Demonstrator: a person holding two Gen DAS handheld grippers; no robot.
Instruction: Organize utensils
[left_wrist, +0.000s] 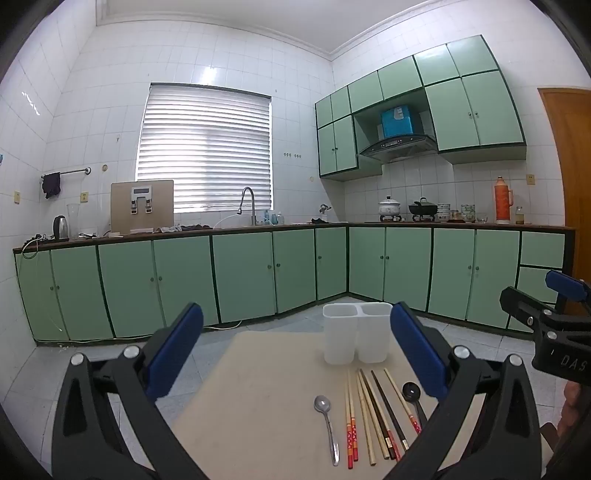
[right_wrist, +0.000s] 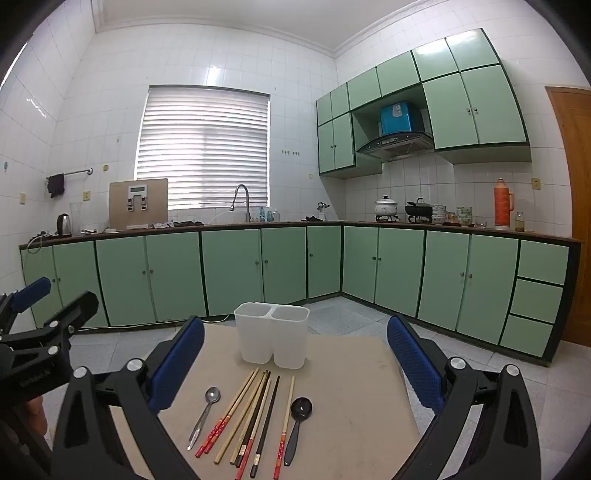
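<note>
A white two-compartment holder (left_wrist: 357, 332) (right_wrist: 272, 334) stands upright and empty at the far end of a beige table (left_wrist: 258, 387) (right_wrist: 351, 387). In front of it lie several chopsticks (left_wrist: 373, 417) (right_wrist: 247, 417), a metal spoon (left_wrist: 327, 424) (right_wrist: 205, 413) to their left and a black spoon (left_wrist: 412, 395) (right_wrist: 297, 424) to their right. My left gripper (left_wrist: 295, 354) is open and empty above the table. My right gripper (right_wrist: 295, 362) is open and empty above the utensils. Each gripper shows at the other view's edge, the right one (left_wrist: 554, 321) and the left one (right_wrist: 40, 332).
Green cabinets (right_wrist: 258, 269) and a counter with a sink, a kettle, pots and a thermos line the far walls. Tiled floor (right_wrist: 461, 369) surrounds the table. A wooden door (right_wrist: 576, 206) is at the right.
</note>
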